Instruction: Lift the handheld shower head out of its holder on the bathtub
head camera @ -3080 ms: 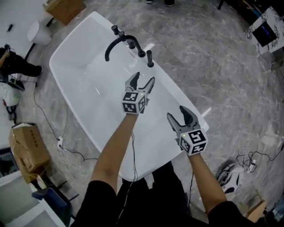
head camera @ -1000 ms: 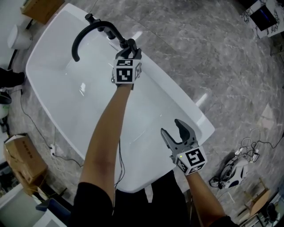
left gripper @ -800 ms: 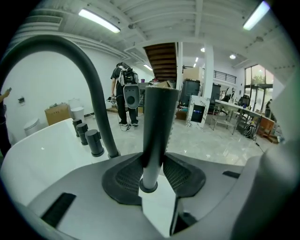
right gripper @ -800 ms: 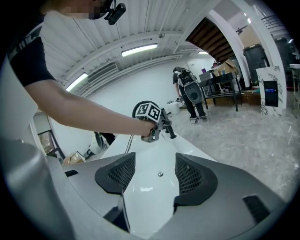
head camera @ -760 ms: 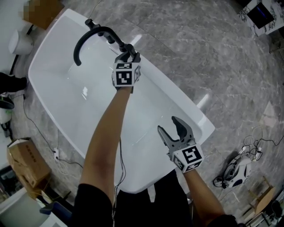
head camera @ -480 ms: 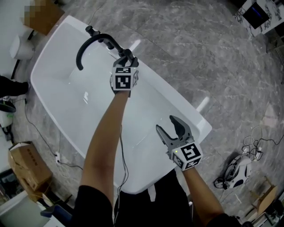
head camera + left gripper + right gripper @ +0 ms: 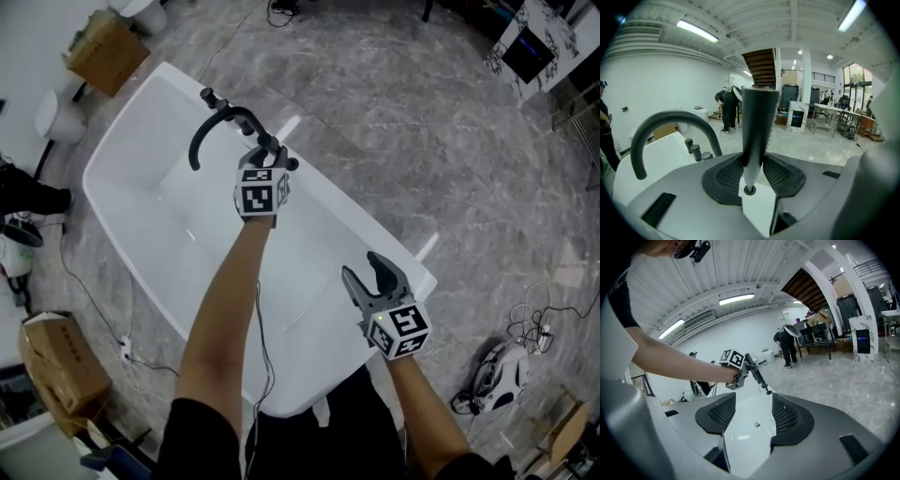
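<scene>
The black handheld shower head (image 7: 759,123) stands upright between my left gripper's (image 7: 751,174) jaws, which are shut on its lower stem. In the head view the left gripper (image 7: 266,167) holds the shower head (image 7: 284,159) above the far rim of the white bathtub (image 7: 361,214), just right of the curved black faucet (image 7: 220,127). The right gripper view shows the shower head (image 7: 757,376) hanging free in the air. My right gripper (image 7: 364,270) is open and holds nothing, over the tub's near end.
Black knobs (image 7: 693,150) stand beside the faucet (image 7: 670,124). Cardboard boxes (image 7: 105,49) (image 7: 58,361) and a white bin (image 7: 54,116) flank the tub on the left. Cables and a device (image 7: 497,375) lie on the marble floor at right. A person (image 7: 726,107) bends over far behind.
My left gripper has risen from the tub rim with the shower head in it, so the head is now off its holder. The right gripper has risen a little and stays open.
</scene>
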Demonstrator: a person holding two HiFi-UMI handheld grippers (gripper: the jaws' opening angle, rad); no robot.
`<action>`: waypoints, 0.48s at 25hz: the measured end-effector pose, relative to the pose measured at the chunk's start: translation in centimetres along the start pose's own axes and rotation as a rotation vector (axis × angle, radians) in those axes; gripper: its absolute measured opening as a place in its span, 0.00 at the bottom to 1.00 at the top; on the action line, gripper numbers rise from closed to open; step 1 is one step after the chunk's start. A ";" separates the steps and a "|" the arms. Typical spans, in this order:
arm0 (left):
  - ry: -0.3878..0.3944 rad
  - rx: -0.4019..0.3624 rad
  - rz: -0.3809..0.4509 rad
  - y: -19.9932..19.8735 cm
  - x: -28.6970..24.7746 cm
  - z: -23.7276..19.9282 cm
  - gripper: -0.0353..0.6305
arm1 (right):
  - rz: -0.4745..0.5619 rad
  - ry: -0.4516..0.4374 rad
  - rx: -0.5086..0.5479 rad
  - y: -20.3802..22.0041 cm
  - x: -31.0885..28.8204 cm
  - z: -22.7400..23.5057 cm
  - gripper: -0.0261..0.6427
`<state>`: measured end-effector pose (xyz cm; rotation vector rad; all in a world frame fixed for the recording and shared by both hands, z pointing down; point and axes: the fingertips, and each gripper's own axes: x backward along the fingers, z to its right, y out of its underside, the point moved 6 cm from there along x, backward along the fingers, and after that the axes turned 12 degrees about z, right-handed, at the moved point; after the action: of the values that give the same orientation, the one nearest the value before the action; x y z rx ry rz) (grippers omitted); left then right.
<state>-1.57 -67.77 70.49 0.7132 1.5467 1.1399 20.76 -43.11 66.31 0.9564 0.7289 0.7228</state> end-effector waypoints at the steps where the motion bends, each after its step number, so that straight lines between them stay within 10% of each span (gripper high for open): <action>1: 0.004 0.000 0.000 -0.5 0.4 0.2 0.24 | 0.003 -0.003 -0.003 -0.4 0.3 -0.4 0.39; 12: 0.026 -0.039 0.052 -8.6 4.7 0.0 0.24 | 0.029 -0.065 -0.014 -4.5 2.6 -6.5 0.15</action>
<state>-1.92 -66.87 60.74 0.7187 1.5310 1.2193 17.96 -39.83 59.22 0.9757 0.6533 0.7184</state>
